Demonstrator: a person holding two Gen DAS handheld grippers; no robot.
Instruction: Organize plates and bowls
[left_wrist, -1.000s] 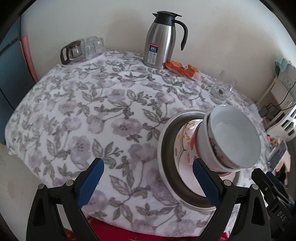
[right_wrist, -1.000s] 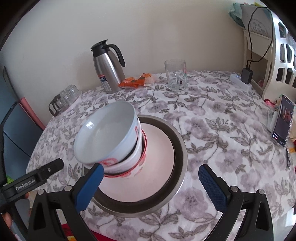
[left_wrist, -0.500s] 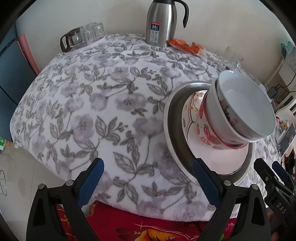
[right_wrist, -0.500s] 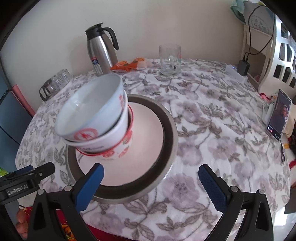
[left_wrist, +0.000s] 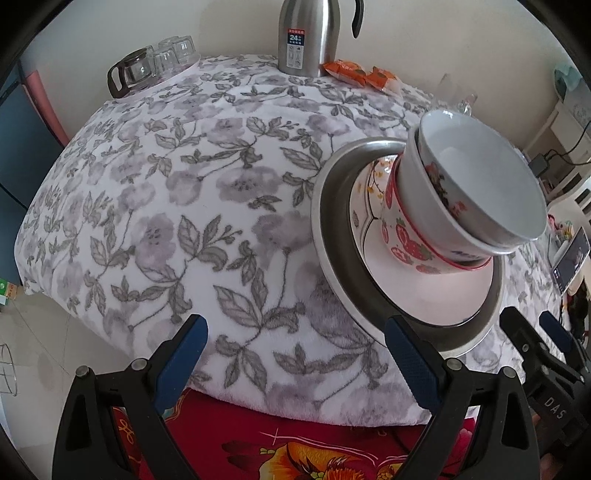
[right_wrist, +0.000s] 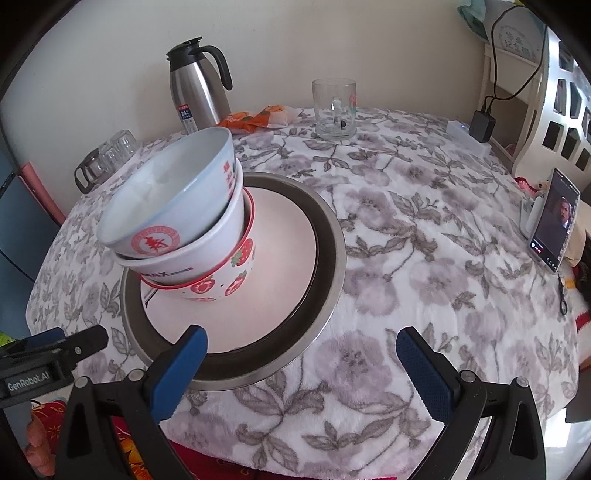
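A stack of three nested bowls (right_wrist: 184, 229), the lowest with a strawberry pattern, stands on a white plate (right_wrist: 280, 266) inside a steel dish (right_wrist: 332, 266) on the flowered tablecloth. The stack also shows in the left wrist view (left_wrist: 461, 199), with the steel dish (left_wrist: 332, 236) at right. My left gripper (left_wrist: 295, 354) is open and empty near the table's front edge, left of the dish. My right gripper (right_wrist: 301, 362) is open and empty, just in front of the dish's near rim.
A steel thermos jug (right_wrist: 197, 88), orange snack packets (right_wrist: 255, 118) and a glass mug (right_wrist: 334, 109) stand at the back. Upturned glasses (left_wrist: 155, 62) sit at the back left. A phone (right_wrist: 554, 221) leans at the right edge. A red cloth (left_wrist: 295, 443) hangs below the table edge.
Both grippers have drawn back toward the table's front edge and stay open. The bowls, plate and dish have not moved.
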